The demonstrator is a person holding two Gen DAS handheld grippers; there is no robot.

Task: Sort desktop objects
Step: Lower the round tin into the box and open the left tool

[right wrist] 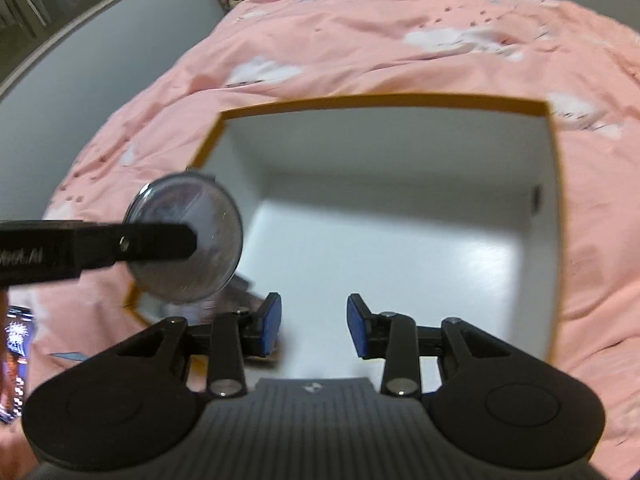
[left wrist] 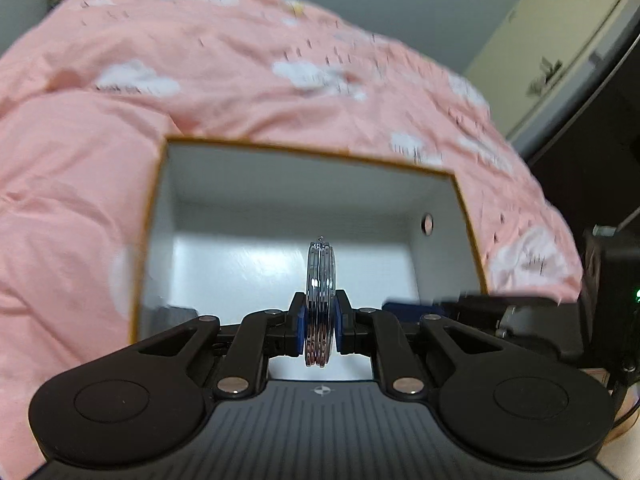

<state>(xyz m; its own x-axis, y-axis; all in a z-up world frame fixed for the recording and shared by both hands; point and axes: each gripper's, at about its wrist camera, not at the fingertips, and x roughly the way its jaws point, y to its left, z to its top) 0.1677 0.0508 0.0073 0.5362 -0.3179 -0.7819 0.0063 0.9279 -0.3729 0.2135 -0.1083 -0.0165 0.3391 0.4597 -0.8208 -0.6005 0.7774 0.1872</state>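
Over white open box (left wrist: pixel 224 200) on pink bedspread (left wrist: pixel 120 80), left wrist view: left tool (left wrist: pixel 319 320) nearly closed, round compact mirror (left wrist: pixel 320 276) clamped edge-on between blue pads.

Right wrist view: right tool (right wrist: pixel 314 326) held partly open, nothing gripped, above box interior (right wrist: pixel 400 240); mirror (right wrist: pixel 185 240) seen face-on at box's left rim, pinched by left tool (right wrist: pixel 176 246).

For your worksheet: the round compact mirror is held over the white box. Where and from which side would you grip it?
Grip the round compact mirror as the left gripper does: pads on its two flat faces near the rim, coming in edge-on. It is a thin disc, so the faces give broad contact; the curved rim would likely slip.
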